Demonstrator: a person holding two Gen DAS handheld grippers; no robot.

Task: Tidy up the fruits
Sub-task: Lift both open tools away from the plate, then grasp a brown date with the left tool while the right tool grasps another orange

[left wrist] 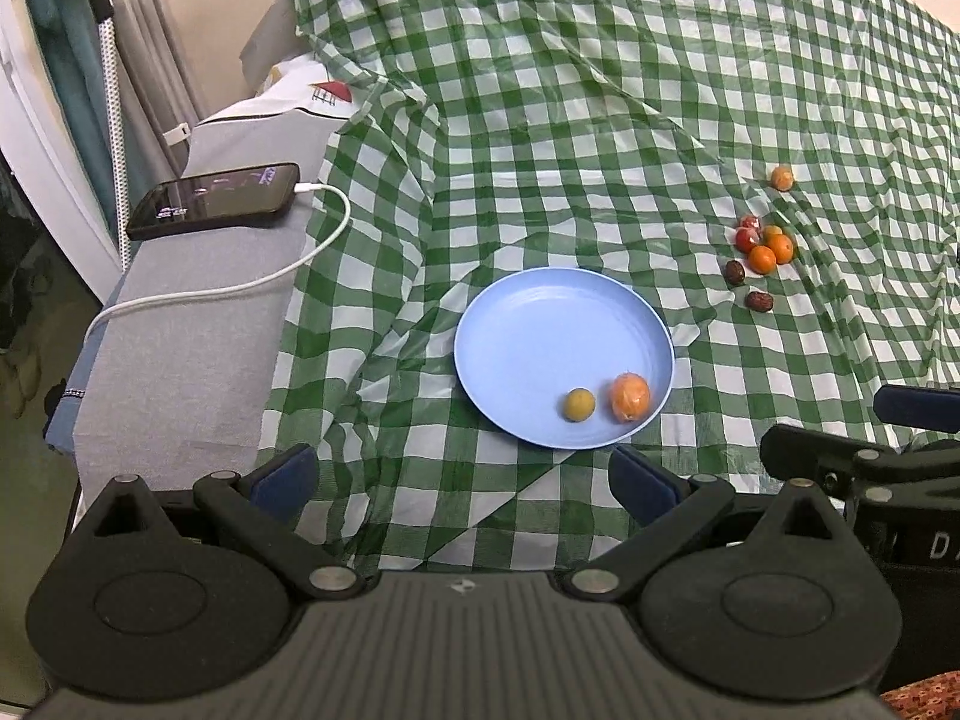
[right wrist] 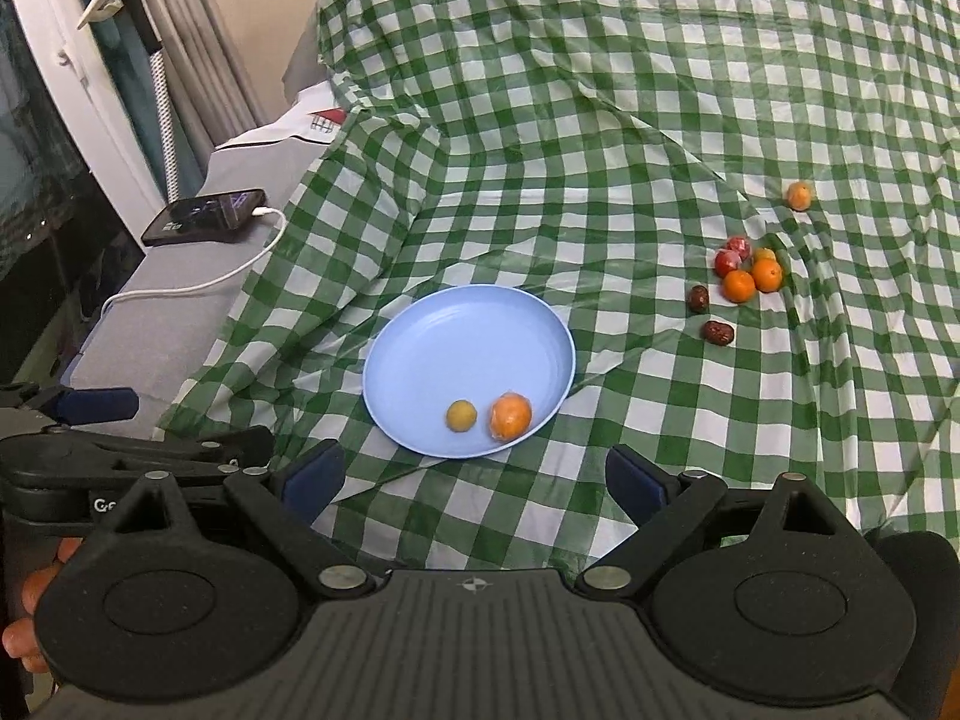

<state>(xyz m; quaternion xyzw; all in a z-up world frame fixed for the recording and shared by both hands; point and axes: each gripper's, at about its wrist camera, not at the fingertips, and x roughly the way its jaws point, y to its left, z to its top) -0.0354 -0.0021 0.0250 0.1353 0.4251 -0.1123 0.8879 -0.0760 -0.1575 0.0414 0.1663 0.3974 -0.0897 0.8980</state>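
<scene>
A light blue plate (left wrist: 528, 324) (right wrist: 444, 336) lies on the green checked cloth and holds a wrapped orange (left wrist: 630, 397) (right wrist: 510, 416) and a small yellow-green fruit (left wrist: 579, 404) (right wrist: 461, 416). To its far right sits a cluster of oranges and red fruits (left wrist: 765, 243) (right wrist: 747, 273), with two dark dates (left wrist: 759, 301) (right wrist: 718, 333) beside it and one lone orange (left wrist: 782, 177) (right wrist: 799, 195) farther back. My left gripper (left wrist: 465, 480) hangs open and empty in front of the plate. My right gripper (right wrist: 474, 480) is also open and empty, close beside the left one.
A black phone (left wrist: 216, 201) (right wrist: 207, 217) with a white charging cable (left wrist: 240, 285) lies on a grey surface left of the cloth. Curtains and a pole stand at the far left. The cloth is wrinkled and rises toward the back.
</scene>
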